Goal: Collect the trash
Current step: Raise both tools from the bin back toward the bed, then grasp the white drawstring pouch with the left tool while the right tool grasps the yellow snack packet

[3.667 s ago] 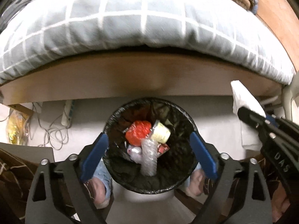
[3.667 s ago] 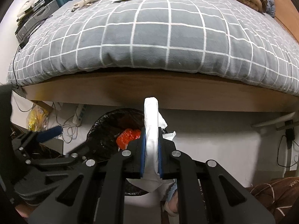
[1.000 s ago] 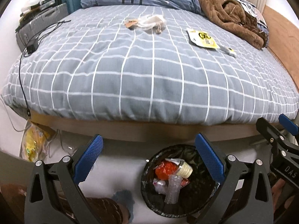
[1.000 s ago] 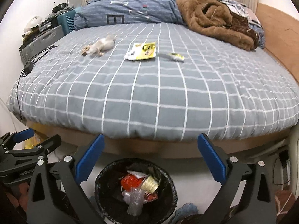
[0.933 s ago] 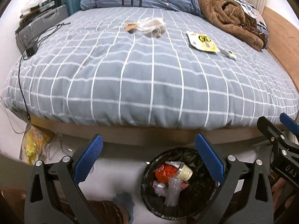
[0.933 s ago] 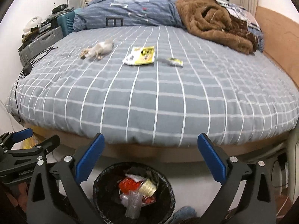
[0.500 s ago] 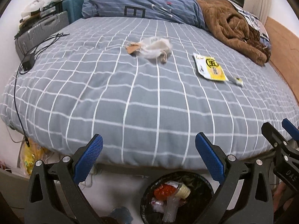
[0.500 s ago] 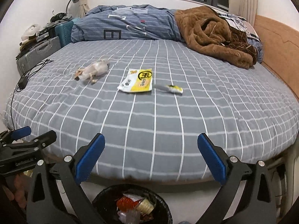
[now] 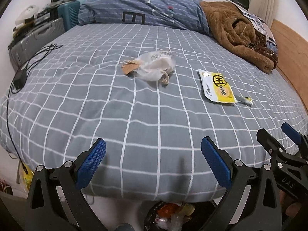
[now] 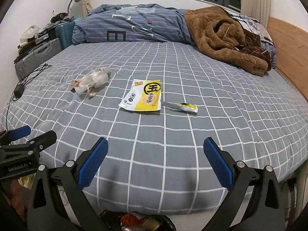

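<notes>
1. Your left gripper (image 9: pixel 154 165) hangs over the near edge of the bed (image 9: pixel 134 104); its jaws stand wide apart, blue pads (image 9: pixel 90 161) bare, nothing between them.
2. Your right gripper (image 10: pixel 156 163) is in the same condition: jaws spread wide, nothing held, also over the bed's near edge.
3. Each gripper shows in the other's view: the right at the right margin of the left wrist view, the left at the left margin of the right wrist view.
4. Trash on the grey checked cover, three items, all well ahead of both grippers:
   - a crumpled clear plastic bag (image 9: pixel 156 67) with a brown paper tag (image 9: pixel 130 67) touching its left side; leftmost.
   - a yellow-and-white snack wrapper (image 10: pixel 143 95), lying flat, near the middle.
   - a small torn wrapper strip (image 10: pixel 181 106), just beside the snack wrapper on its right, not touching.
5. The black-lined trash bin (image 9: pixel 154 211) sits on the floor below the bed edge, at the bottom of both views; only its far rim and some red and clear contents show.
6. Far side of the bed: a folded blue striped duvet (image 10: pixel 134 27) and a heaped brown blanket (image 10: pixel 221 34).
7. Left edge: a black cable and charger (image 9: pixel 19 77) lie on the cover; suitcases (image 10: pixel 38 53) stand beside the bed.
</notes>
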A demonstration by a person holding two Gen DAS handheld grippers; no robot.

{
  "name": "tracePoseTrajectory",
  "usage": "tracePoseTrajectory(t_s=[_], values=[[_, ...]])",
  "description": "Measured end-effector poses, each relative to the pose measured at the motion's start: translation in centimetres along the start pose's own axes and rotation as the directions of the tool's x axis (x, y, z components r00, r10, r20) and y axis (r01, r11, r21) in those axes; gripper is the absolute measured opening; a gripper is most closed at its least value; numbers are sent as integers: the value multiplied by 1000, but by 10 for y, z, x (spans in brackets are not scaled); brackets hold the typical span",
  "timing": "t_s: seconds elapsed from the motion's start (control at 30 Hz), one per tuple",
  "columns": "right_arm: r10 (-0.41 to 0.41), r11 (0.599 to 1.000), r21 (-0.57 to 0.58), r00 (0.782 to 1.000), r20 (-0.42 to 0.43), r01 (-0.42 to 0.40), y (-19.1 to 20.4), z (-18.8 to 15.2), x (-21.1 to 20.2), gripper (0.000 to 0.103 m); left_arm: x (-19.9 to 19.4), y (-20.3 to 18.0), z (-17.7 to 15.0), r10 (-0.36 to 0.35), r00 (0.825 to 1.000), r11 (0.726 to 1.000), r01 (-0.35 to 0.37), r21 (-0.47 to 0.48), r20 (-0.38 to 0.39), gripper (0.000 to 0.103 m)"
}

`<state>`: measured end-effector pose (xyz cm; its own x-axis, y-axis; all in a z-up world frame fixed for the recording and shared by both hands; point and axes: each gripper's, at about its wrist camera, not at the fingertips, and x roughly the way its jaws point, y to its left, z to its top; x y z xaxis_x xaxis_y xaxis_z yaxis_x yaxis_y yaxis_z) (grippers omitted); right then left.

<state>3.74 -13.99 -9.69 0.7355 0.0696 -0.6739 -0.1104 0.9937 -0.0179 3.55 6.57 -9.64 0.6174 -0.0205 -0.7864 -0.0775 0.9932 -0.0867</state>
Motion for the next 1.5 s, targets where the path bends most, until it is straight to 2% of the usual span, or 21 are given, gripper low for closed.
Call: tracePoseTrajectory(t_s=[0.43, 0.83, 1.2, 1.5], values=[[4, 1000, 8, 1000, -8, -4, -5, 35, 42, 95, 32, 12, 44, 25, 1000, 1000, -25, -8, 2, 97], [34, 999, -8, 999, -38, -34, 4, 72, 97, 95, 80, 12, 90, 37, 999, 999, -37, -9, -20, 97], [49, 999, 9, 991, -125, -48, 3, 87, 143, 95, 120, -2, 127, 14, 999, 1000, -14, 2, -34, 97], [97, 995, 41, 979, -181, -91, 7, 93, 163, 95, 145, -4, 140, 19, 999, 1000, -19, 4, -51, 97]])
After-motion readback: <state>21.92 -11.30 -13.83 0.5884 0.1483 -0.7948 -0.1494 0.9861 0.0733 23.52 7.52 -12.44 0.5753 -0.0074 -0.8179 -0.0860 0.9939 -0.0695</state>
